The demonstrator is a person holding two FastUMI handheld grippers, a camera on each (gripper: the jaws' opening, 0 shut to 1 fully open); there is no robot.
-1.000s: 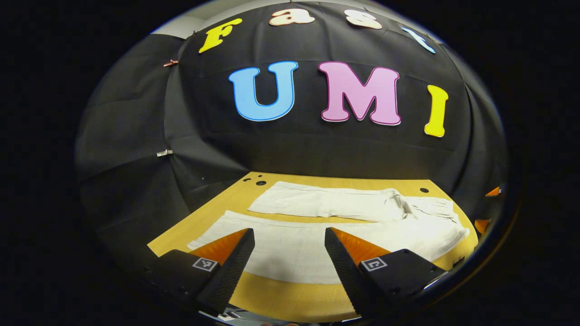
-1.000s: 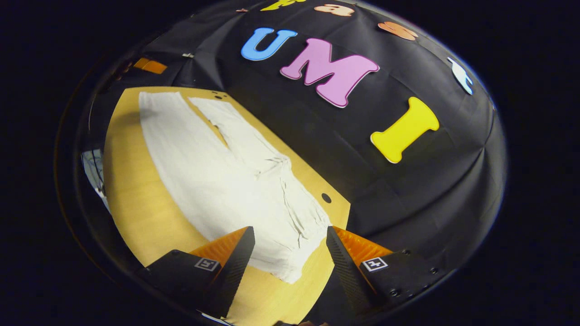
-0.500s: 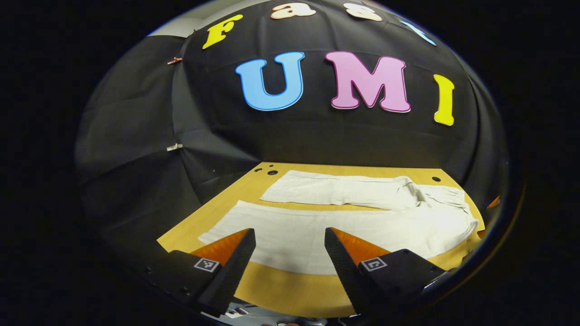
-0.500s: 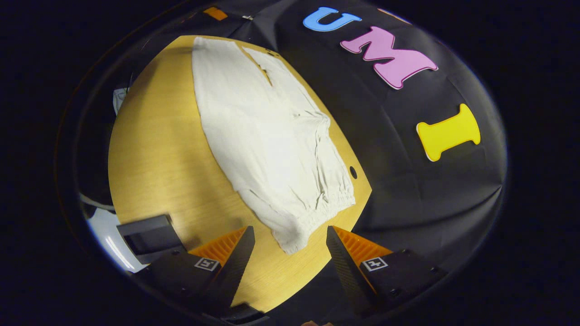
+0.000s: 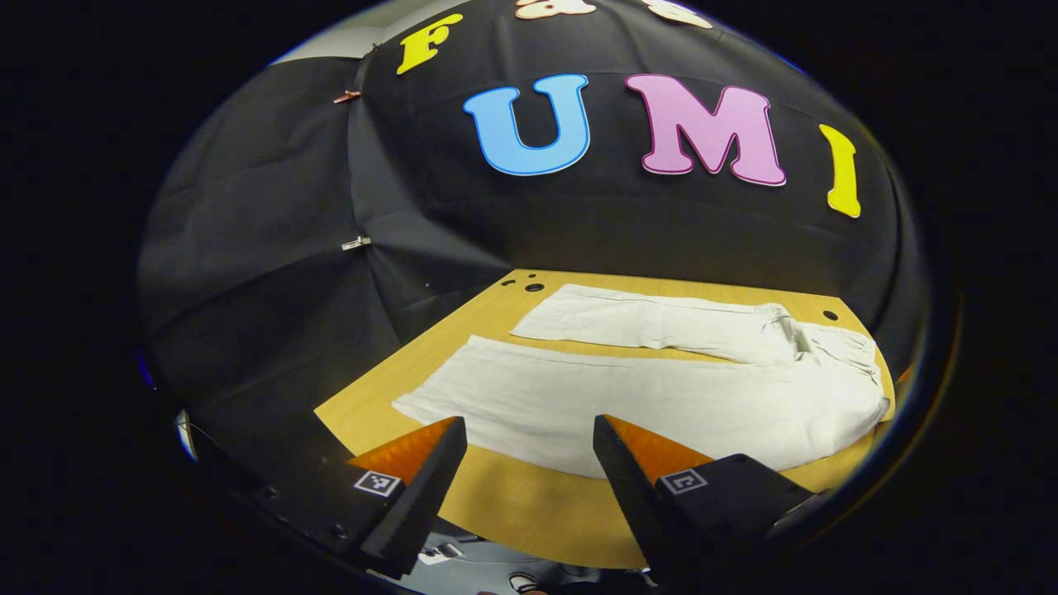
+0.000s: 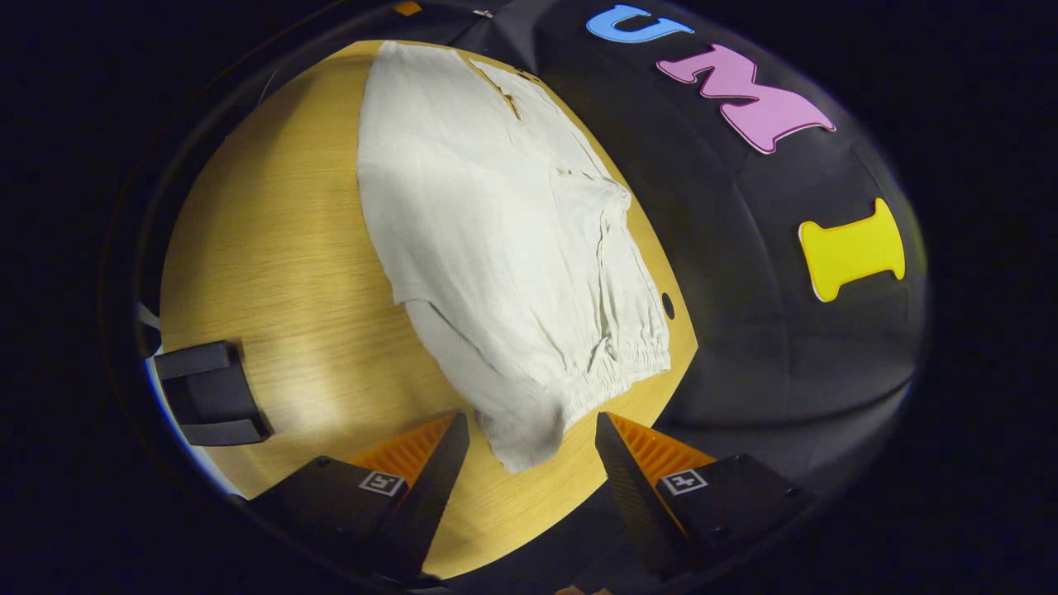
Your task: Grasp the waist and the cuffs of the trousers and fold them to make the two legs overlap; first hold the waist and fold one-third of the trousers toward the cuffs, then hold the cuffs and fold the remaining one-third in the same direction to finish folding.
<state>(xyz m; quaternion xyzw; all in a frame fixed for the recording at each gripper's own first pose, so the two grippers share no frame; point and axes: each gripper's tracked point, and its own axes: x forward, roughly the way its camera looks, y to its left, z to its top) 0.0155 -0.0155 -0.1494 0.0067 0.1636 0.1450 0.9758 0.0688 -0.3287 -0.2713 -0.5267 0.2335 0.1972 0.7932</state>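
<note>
Trousers [image 6: 496, 248] flat on table [image 6: 273, 248] (unfolded), both claws [image 5: 525, 463] [image 6: 529, 459] wide apart, empty.

Trousers [image 5: 661, 397] plain off-white/cream, no print, w/ a fine woven texture; in the right gripper view the trousers [image 6: 504, 248] look the same pale cream, gathered waistband [image 6: 612, 376] incl., w/ greyer shading in the creases. Table [image 5: 529, 504] is yellow-tan wood w/ fine straight grain lines, plus a few small black round holes [image 5: 534, 287] near its far edge; same light wood grain on the table [image 6: 273, 248] in the right gripper view. Booth wall cloth [image 5: 273, 248] is plain black, & a black bracket-like object [image 6: 207, 394] sits at the table's edge.
</note>
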